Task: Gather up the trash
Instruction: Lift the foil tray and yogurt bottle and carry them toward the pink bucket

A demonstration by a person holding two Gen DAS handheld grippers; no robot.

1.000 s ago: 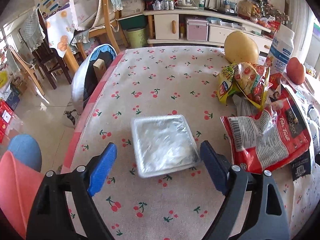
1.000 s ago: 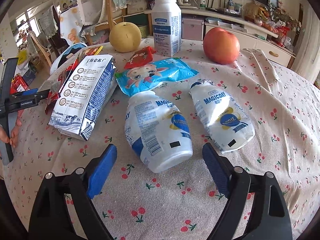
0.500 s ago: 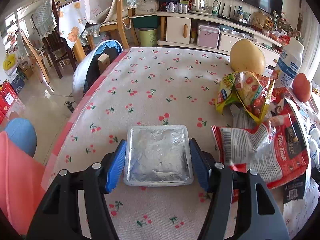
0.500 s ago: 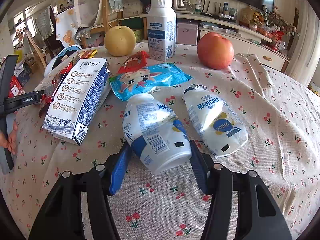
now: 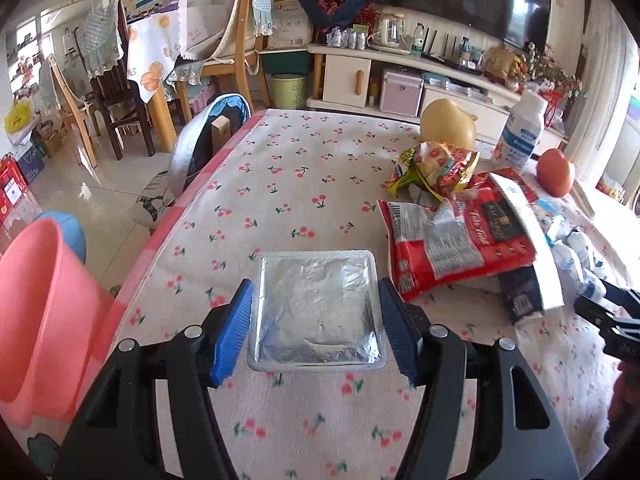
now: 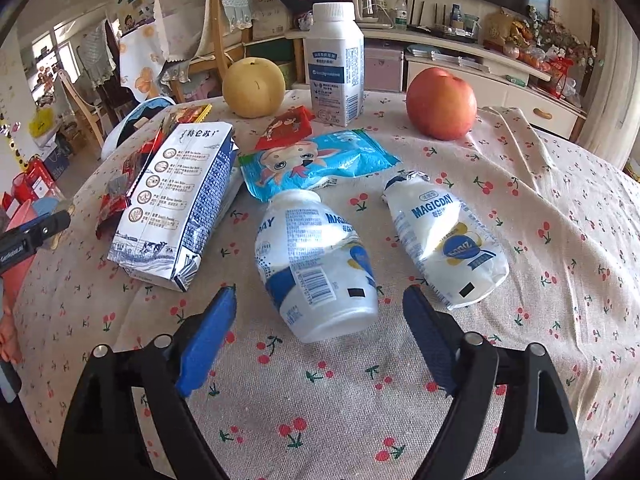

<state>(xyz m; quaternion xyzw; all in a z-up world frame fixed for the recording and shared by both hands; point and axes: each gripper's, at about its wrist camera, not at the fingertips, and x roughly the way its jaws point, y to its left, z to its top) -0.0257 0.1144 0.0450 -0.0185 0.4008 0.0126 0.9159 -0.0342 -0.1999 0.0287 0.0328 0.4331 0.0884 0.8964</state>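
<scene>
Two bottles (image 6: 320,264) lying; foil tray (image 5: 316,312) near edge hidden by left gripper (image 5: 316,328).

The crushed white bottle (image 6: 446,242) lying on the right of the cloth reads "MAGICDAY" in blue capitals. The larger white bottle (image 6: 316,266) beside it shows only part of that word, "DAY" and "MAG", plus a barcode too small to read. The red snack bag (image 5: 452,240) carries white script that looks like "Tok-Tok" (blurred, so uncertain). The milk carton (image 6: 176,204) has Chinese characters, too small to make out.
</scene>
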